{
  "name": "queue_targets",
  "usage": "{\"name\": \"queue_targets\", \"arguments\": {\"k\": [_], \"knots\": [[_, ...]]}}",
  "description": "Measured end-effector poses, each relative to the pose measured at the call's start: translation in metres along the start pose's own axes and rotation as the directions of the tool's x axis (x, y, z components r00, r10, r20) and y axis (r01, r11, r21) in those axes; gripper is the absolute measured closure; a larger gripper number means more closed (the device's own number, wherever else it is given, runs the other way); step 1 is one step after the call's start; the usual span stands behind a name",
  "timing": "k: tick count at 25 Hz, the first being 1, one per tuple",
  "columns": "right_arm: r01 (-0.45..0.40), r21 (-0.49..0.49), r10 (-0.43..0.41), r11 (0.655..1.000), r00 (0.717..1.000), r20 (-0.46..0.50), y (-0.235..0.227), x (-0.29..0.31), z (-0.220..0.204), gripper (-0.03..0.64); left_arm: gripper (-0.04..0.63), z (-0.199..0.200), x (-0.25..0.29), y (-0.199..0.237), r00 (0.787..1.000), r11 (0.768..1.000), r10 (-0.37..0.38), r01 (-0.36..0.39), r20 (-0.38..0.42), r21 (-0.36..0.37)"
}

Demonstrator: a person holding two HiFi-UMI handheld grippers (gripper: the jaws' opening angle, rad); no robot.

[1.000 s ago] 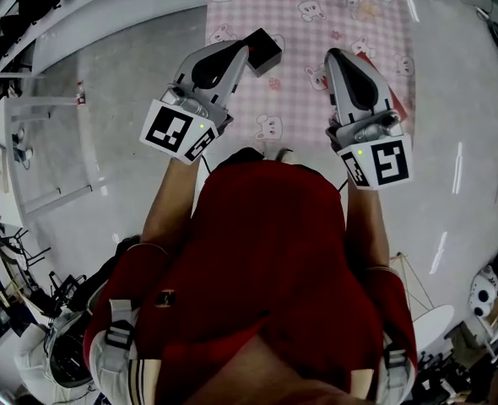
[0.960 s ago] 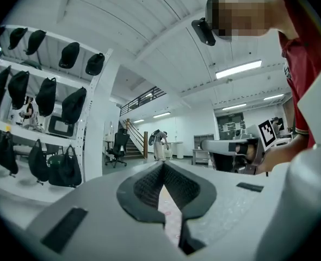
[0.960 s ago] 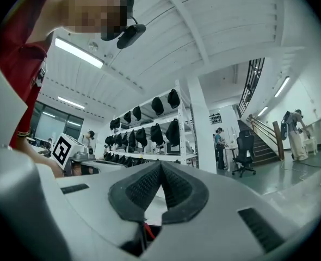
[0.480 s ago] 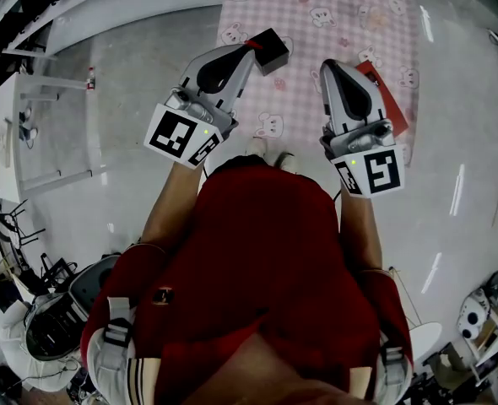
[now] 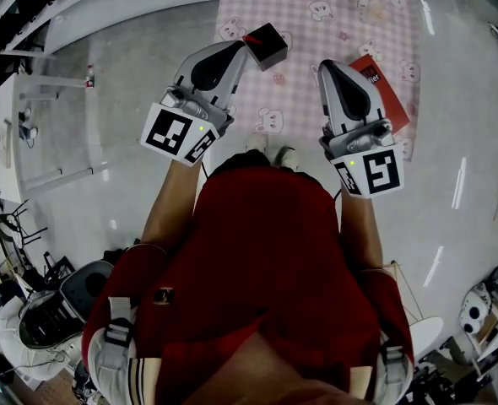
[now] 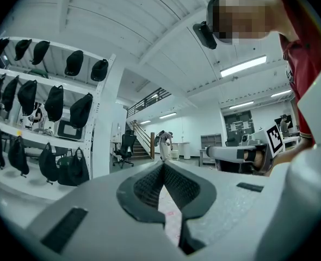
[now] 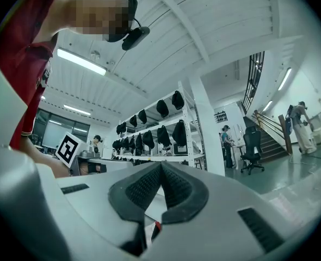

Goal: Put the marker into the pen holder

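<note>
In the head view a black box-shaped pen holder (image 5: 267,45) stands on a pink checked mat (image 5: 316,11) on the floor. A short red piece shows at the holder's left edge; I cannot tell whether it is the marker. My left gripper (image 5: 241,51) is held in the air, its tip near the holder in the picture, and is shut with nothing in it. My right gripper (image 5: 326,64) is held beside it, also shut and empty. Both gripper views look out level across the room, the left gripper (image 6: 163,165) and the right gripper (image 7: 160,165) with jaws closed tip to tip.
A flat red book (image 5: 387,91) lies on the mat by the right gripper. A white rack (image 5: 29,133) stands at the left and chair bases (image 5: 55,315) at the lower left. Shelves of black bags (image 6: 51,102) and stairs (image 7: 275,132) line the room.
Both grippers stay shut and almost in place. The floor scene has slid slightly under them, and more of the red book shows beside the right gripper.
</note>
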State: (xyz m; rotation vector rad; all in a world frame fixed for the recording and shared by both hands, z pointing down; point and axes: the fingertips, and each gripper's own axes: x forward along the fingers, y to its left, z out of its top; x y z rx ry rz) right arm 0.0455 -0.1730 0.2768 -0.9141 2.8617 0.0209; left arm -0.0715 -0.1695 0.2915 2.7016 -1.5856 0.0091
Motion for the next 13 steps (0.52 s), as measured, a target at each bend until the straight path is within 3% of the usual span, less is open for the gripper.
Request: {"name": "queue_targets", "arguments": {"k": [13], "knots": [[-0.007, -0.022, 0.006, 1.000, 0.999, -0.034, 0.009, 0.007, -0.003, 0.618, 0.589, -0.009, -0.009, 0.013, 1.000, 1.000, -0.002, 0.002, -0.015, -0.018]]}}
